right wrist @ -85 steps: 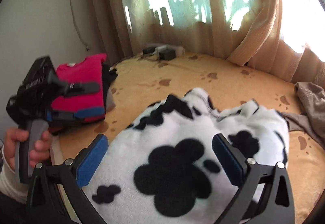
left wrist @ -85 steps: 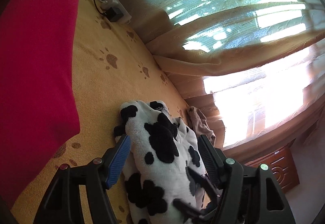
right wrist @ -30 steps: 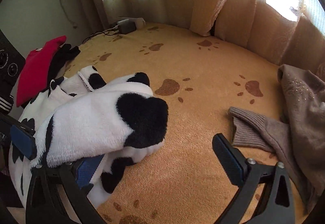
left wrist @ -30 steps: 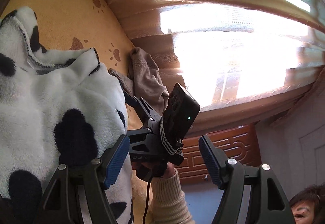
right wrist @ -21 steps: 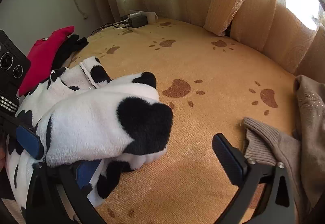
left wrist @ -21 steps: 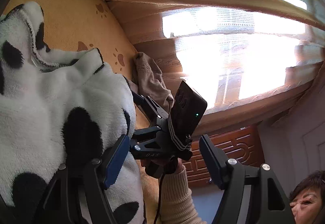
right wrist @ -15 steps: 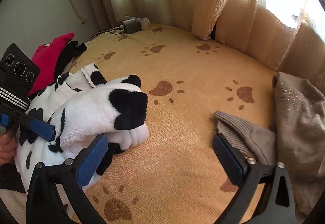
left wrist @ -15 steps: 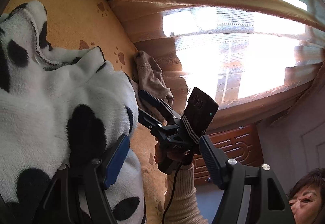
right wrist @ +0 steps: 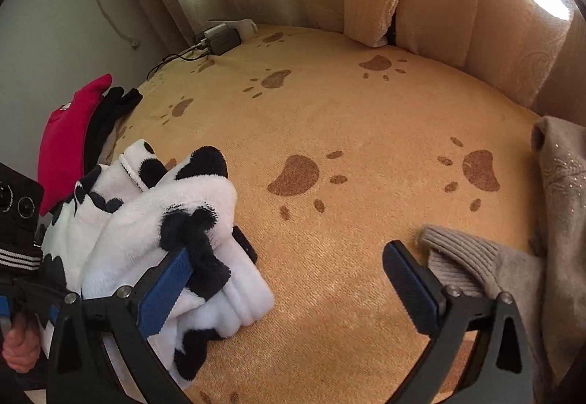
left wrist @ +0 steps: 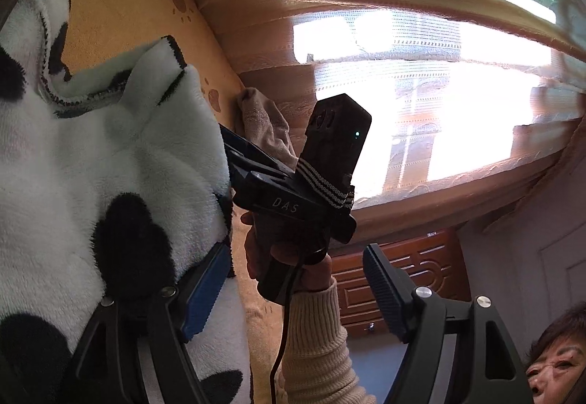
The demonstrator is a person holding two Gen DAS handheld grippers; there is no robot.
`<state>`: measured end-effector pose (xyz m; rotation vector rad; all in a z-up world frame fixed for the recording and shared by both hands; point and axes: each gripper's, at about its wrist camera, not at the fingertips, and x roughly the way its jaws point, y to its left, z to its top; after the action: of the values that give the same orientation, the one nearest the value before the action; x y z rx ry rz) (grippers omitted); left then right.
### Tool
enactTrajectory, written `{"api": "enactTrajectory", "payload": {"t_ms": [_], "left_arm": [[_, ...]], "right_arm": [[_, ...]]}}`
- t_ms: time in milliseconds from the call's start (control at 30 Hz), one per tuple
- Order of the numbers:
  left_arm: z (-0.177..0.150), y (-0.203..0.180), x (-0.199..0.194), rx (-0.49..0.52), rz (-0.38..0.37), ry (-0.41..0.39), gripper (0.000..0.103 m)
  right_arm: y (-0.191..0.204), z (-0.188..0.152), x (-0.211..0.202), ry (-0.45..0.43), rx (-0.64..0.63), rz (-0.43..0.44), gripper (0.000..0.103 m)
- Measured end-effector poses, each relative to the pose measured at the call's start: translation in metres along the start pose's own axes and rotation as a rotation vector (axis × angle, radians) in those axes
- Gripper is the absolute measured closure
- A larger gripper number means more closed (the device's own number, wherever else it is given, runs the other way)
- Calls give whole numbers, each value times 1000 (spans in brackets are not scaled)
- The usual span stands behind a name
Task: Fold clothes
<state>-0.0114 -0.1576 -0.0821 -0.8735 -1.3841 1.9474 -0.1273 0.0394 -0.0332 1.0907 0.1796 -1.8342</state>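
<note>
1. Right wrist view: we see the paw-print blanket [right wrist: 366,118] spread wide.
2. Our cow-spotted fleece [right wrist: 146,221] lies bunched at its left edge.
3. Beige sweater [right wrist: 512,257] lies right.
4. Right gripper [right wrist: 287,279]: jaws apart, fleece against its left finger.
5. Left gripper [left wrist: 293,287]: also gaping.

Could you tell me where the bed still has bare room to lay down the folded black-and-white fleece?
The middle of the paw-print cover is bare, from the fleece across to the beige sweater. It is crowded by the red garment and the chargers.
</note>
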Motion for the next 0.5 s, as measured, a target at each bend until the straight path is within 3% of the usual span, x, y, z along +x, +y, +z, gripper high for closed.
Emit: {"api": "enactTrajectory", "payload": {"t_ms": [167,267,500], "left_arm": [[-13,-6,0,108,48,-26,26],[-14,-6,6,121,79,-29,26],[-14,-8,8,146,120,-32,26]], "right_arm": [[-5,-2,19,51,16,-33,0],[-11,-8,28,85,33,-68,0],[-30,-21,4,82,51,-180,0]]}}
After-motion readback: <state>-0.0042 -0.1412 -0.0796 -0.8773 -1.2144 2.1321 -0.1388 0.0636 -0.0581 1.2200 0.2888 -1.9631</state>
